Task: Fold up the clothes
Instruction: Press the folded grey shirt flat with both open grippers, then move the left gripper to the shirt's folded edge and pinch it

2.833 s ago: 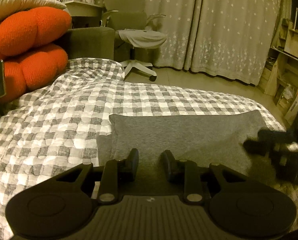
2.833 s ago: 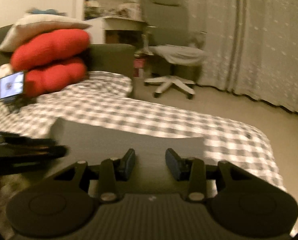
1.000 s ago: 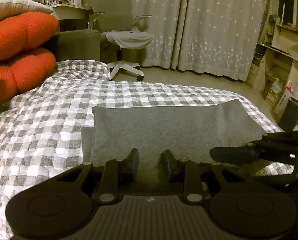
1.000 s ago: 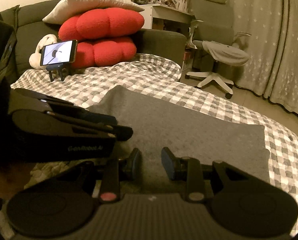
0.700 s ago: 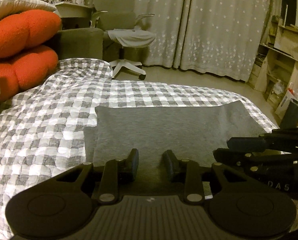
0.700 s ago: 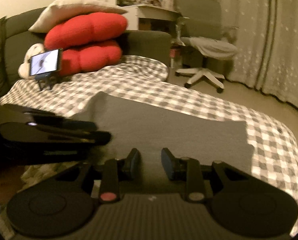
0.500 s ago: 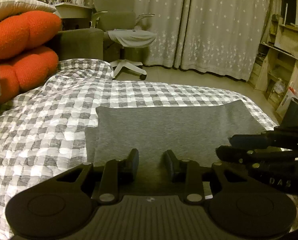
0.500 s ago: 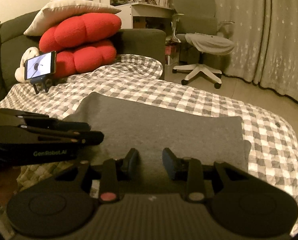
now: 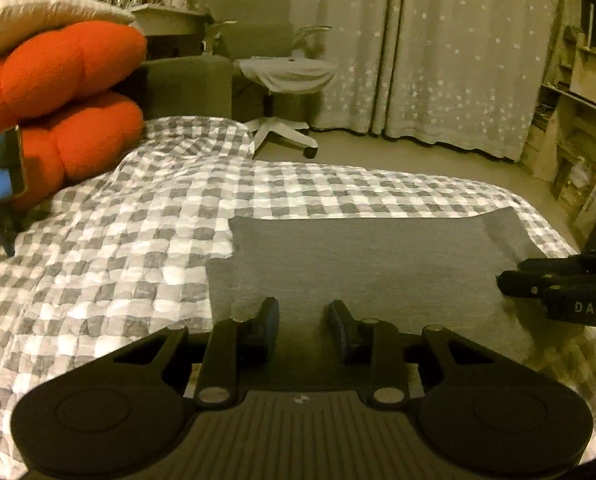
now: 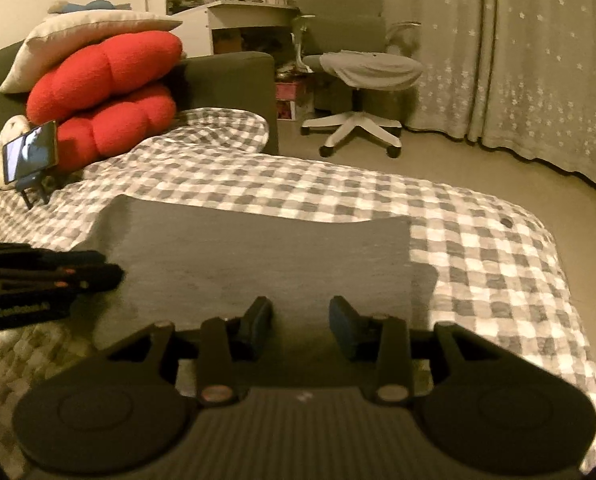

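A grey garment [image 9: 369, 264] lies flat as a folded rectangle on the grey-and-white checked bedspread [image 9: 110, 248]. My left gripper [image 9: 303, 320] hovers over its near edge towards the left end, fingers apart, with only flat cloth showing in the gap. My right gripper [image 10: 299, 320] sits over the near edge towards the right end of the garment [image 10: 266, 252]; its jaws are opening and nothing is pinched between them. Each gripper shows in the other's view: the right gripper [image 9: 557, 292] at the right edge, the left gripper [image 10: 54, 276] at the left edge.
Red cushions [image 10: 106, 96] under a pale pillow [image 10: 86, 36] are stacked at the far left by a dark sofa arm [image 10: 226, 80]. A phone on a stand [image 10: 30, 156] stands on the bed. An office chair [image 10: 361, 80], curtains [image 9: 437, 60] and shelves [image 9: 577, 120] lie beyond.
The right gripper has slid to the right along the garment's near edge and its fingers have spread a little. The left gripper has hardly moved.
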The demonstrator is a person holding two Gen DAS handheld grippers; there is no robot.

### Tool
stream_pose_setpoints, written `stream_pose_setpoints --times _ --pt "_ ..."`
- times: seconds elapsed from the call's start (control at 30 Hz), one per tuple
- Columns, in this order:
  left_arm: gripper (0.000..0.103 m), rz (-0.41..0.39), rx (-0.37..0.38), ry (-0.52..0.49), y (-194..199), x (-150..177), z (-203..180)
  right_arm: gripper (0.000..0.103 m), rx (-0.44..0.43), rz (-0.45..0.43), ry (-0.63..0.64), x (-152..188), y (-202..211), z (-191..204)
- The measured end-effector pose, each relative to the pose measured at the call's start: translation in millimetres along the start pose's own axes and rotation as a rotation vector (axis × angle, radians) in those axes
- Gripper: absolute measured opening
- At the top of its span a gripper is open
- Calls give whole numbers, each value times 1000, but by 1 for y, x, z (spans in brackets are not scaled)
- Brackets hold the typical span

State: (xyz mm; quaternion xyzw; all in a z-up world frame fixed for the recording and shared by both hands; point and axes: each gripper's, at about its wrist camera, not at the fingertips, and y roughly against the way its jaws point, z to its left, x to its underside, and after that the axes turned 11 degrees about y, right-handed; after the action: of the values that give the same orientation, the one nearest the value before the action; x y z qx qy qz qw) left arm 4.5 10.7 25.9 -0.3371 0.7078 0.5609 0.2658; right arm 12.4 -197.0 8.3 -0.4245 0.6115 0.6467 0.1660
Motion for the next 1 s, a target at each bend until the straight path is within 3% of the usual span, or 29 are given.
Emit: stream_pose_setpoints --times 0.4,0.53,1.0 --pt "26 2 -21 61 0 -12 18 31 -16 4 -144 0 0 -30" --pt "27 12 -60 87 -6 -14 26 28 -7 9 -149 1 -3 -34" --pt "29 30 -57 110 -8 -14 30 29 53 5 -159 -2 -3 -35"
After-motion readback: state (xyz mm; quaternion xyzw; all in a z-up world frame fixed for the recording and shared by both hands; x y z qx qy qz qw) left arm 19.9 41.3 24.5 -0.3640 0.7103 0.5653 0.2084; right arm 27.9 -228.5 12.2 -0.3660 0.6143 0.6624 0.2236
